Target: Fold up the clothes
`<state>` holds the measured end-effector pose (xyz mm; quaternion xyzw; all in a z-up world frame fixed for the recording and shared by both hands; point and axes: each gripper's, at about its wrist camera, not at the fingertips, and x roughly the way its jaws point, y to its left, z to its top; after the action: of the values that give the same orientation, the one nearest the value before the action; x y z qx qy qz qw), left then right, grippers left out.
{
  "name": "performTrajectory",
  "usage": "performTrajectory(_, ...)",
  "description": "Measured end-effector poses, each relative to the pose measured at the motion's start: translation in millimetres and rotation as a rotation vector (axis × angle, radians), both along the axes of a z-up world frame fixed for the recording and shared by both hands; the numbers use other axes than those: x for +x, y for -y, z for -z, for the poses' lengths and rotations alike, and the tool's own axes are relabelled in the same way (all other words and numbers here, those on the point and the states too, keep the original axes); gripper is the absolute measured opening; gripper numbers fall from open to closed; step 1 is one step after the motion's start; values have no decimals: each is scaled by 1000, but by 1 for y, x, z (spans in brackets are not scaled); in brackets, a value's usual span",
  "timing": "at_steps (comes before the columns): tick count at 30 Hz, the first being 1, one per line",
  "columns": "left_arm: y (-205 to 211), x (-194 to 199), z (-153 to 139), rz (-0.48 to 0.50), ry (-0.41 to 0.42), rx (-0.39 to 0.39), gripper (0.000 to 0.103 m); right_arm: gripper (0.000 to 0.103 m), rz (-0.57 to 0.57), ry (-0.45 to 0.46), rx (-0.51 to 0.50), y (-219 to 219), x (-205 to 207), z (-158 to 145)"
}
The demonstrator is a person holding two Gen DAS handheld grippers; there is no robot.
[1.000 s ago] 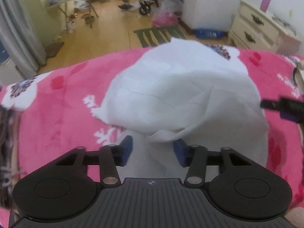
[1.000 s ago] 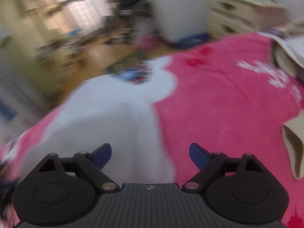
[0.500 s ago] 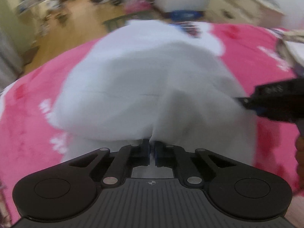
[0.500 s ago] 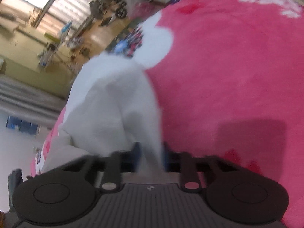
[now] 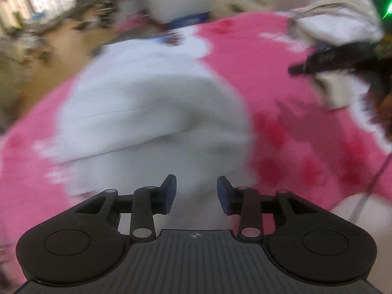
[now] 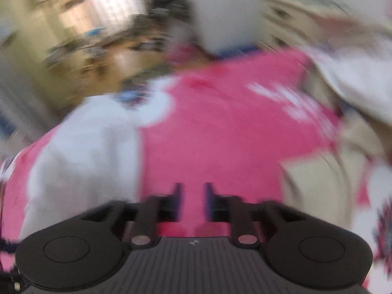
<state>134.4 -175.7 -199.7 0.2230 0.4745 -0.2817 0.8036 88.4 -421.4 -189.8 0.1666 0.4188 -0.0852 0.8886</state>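
On the pink bed, the white garment now lies doubled over itself, its folded bulk running from 12 o'clock down to the left gripper at 6 o'clock in the left wrist view. Half a second ago both pairs of jaws were pinched on this cloth; now both have let go. The left gripper's jaws are opening, spread with a clear gap, and white cloth shows between them, lying loose rather than gripped by the blue pads.

From the right wrist view, the right gripper has swung off the garment: its jaws are opening too, a narrow gap between them with only pink bedding behind, and the white garment sits at 9 o'clock. In the left view the right gripper shows at 2 o'clock, well apart from the white cloth, near other pale clothing.

My reading is that 1 fold has just been laid and released, so this garment is partly folded; whether it needs another fold is hard to say, since both views are heavily blurred.

No basket, box or drawer in use is visible. A pale pile of clothes rests loose on the bed at 2 o'clock in the right view, with a beige piece just beside it at 3 o'clock, probably waiting their turn.
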Motion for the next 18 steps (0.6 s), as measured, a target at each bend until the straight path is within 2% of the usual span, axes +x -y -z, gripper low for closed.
performTrajectory(1,-12,5,-5,-36,20,37,46,60,-65,35,-22,-21,13,-6)
performTrajectory(3,-38,20,-15,-135,39,80,57,65,-179,80,-28,-59,38,-13)
performTrajectory(4,-51,28,-20,-187,44,94,60,73,-235,95,-21,-78,51,-15)
performTrajectory(6,-74,43,-24,-266,44,113,61,85,-340,78,51,-118,85,-10)
performTrajectory(8,-93,56,-23,-340,38,141,61,86,-420,28,101,-151,117,-1)
performTrajectory(9,-98,57,-21,-366,27,153,61,86,-457,0,88,-171,128,4)
performTrajectory(11,-108,58,-17,-399,9,165,61,85,-483,-46,-28,-197,135,14)
performTrajectory(12,-111,58,-15,-403,5,163,61,80,-496,-69,-86,-211,138,20)
performTrajectory(13,-112,60,-10,-404,-1,157,61,66,-507,-92,-141,-223,142,25)
performTrajectory(14,-112,58,-7,-403,-13,144,61,60,-482,-119,-147,-220,142,30)
performTrajectory(15,-112,57,-4,-404,-25,130,61,46,-435,-132,-93,-207,139,31)
performTrajectory(16,-113,57,0,-408,-44,106,61,23,-387,-145,-40,-194,136,32)
performTrajectory(18,-115,60,9,-415,-89,51,61,8,-275,-136,62,-156,116,24)
